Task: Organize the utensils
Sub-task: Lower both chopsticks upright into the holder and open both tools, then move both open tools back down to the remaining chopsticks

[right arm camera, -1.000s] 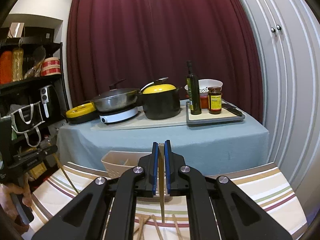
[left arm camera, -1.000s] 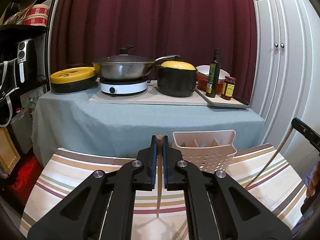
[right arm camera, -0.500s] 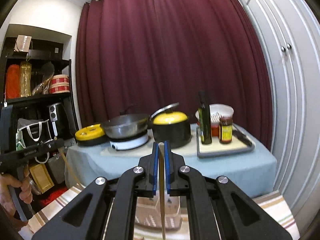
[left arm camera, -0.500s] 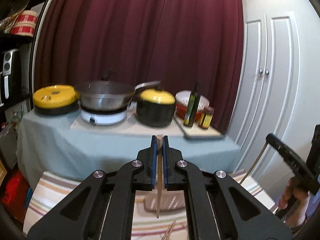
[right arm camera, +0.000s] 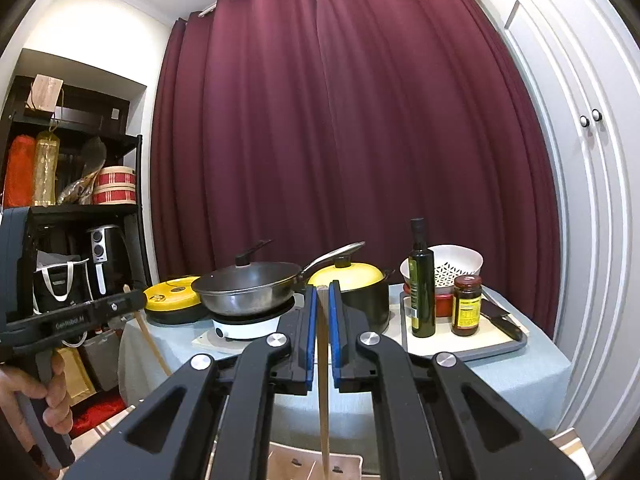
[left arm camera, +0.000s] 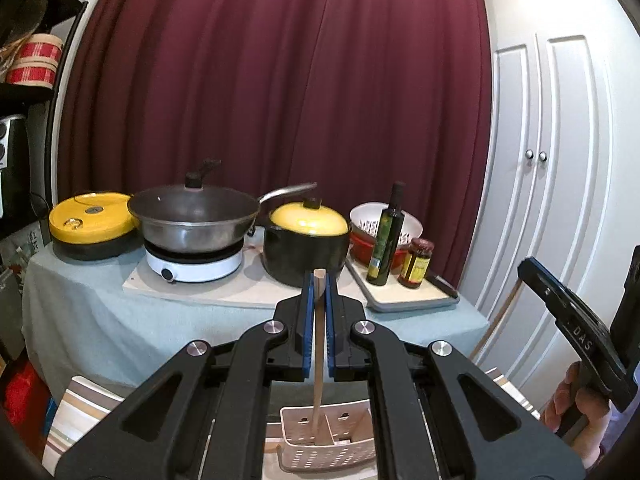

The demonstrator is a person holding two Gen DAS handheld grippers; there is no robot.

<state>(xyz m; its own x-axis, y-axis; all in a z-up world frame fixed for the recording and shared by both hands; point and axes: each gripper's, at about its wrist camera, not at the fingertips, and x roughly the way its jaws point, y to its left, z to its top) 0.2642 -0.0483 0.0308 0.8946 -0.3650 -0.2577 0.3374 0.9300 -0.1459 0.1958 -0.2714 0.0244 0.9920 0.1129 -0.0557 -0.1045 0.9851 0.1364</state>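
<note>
Left tool clamped near the top of a chopstick, right tool likewise gripping another chopstick; both hanging below toward the caddy. Light, stiff, slippery.

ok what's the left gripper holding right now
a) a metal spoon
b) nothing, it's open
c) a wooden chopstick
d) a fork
c: the left gripper is shut on a wooden chopstick that hangs down over the beige utensil caddy.
</note>
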